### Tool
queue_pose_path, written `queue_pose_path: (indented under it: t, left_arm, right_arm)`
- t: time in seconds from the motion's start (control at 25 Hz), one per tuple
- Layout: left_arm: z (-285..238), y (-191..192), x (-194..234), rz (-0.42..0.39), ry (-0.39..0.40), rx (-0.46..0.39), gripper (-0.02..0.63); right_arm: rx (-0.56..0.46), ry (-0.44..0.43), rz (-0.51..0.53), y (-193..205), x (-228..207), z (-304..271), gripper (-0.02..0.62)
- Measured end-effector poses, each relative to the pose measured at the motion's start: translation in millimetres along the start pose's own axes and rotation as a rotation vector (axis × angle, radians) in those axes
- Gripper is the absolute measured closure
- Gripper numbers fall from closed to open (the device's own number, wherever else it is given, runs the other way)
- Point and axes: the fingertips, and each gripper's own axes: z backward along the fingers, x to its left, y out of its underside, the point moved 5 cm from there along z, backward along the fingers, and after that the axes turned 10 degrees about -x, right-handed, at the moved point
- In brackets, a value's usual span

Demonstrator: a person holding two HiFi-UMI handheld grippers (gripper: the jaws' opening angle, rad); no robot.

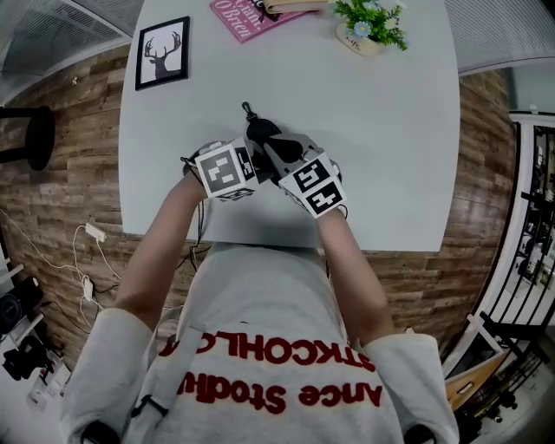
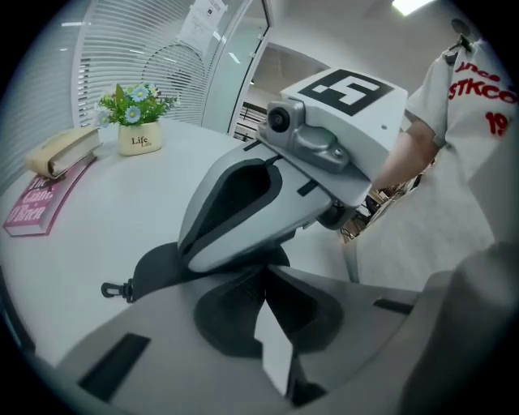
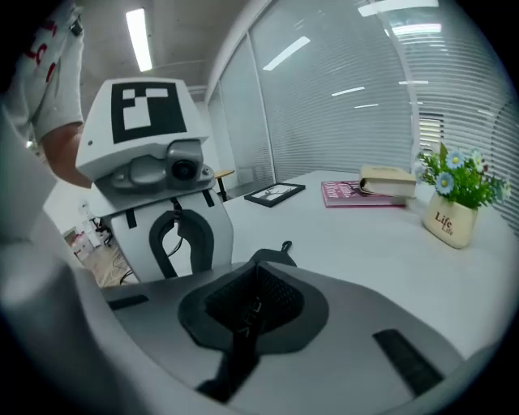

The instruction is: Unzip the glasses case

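Observation:
A black glasses case [image 1: 260, 130] lies on the white table [image 1: 390, 156], its small clip [image 1: 250, 110] pointing to the far side. Both grippers meet over its near end. In the head view my left gripper [image 1: 254, 154] comes in from the left and my right gripper [image 1: 273, 152] from the right. The left gripper [image 2: 263, 280] has its jaws shut, tips on the case's [image 2: 162, 263] near edge; what it pinches is hidden. The right gripper [image 3: 253, 304] is shut too, with a thin dark piece with a silvery glint, seemingly the zipper pull [image 3: 250, 310], between its pads.
A framed deer picture [image 1: 162, 52] lies at the far left of the table. A pink book [image 1: 247, 17] and a small flower pot [image 1: 368, 30] stand along the far edge. The table's near edge [image 1: 286, 243] runs just behind the grippers, close to the person's body.

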Motion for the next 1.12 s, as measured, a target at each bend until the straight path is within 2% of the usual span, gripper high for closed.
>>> queue_pose_path:
  t: [0.16, 0.24, 0.32, 0.48, 0.6, 0.72, 0.76, 0.8, 0.88, 1.04, 1.12]
  left_arm:
    - [9, 3, 4, -0.034, -0.045, 0.002, 0.597]
    - [18, -2, 10, -0.033, -0.075, -0.033, 0.597]
    - [24, -9, 17, -0.049, -0.114, -0.065, 0.597]
    - [26, -21, 37, -0.131, -0.216, -0.065, 0.597]
    - [24, -23, 51, -0.166, -0.274, -0.044, 0.597]
    - [21, -19, 59, -0.124, -0.273, -0.070, 0.597]
    - [21, -18, 60, -0.096, -0.264, -0.087, 0.597]
    - [22, -17, 60, -0.069, -0.254, -0.100, 0.597]
    - [25, -16, 60, -0.036, -0.243, -0.112, 0.597]
    - [31, -8, 58, -0.084, -0.274, -0.091, 0.597]
    - [35, -5, 59, -0.061, -0.287, -0.080, 0.597]
  right_arm:
    - [-0.065, 0.134, -0.039, -2, -13, 35, 0.576]
    - [-0.088, 0.198, -0.083, 4, -16, 59, 0.575]
    - [-0.064, 0.225, -0.143, 21, -12, 76, 0.575]
    - [0.072, 0.217, -0.163, 61, 15, 90, 0.575]
    - [0.111, 0.200, -0.171, 75, 33, 89, 0.575]
    - [0.141, 0.167, -0.235, 84, 49, 78, 0.571]
    - [0.154, 0.166, -0.254, 88, 52, 74, 0.544]
    - [0.161, 0.170, -0.269, 90, 53, 70, 0.476]
    - [0.150, 0.191, -0.284, 90, 51, 64, 0.466]
    - [0.150, 0.199, -0.240, 85, 41, 58, 0.471]
    - [0.158, 0.195, -0.216, 83, 34, 57, 0.441]
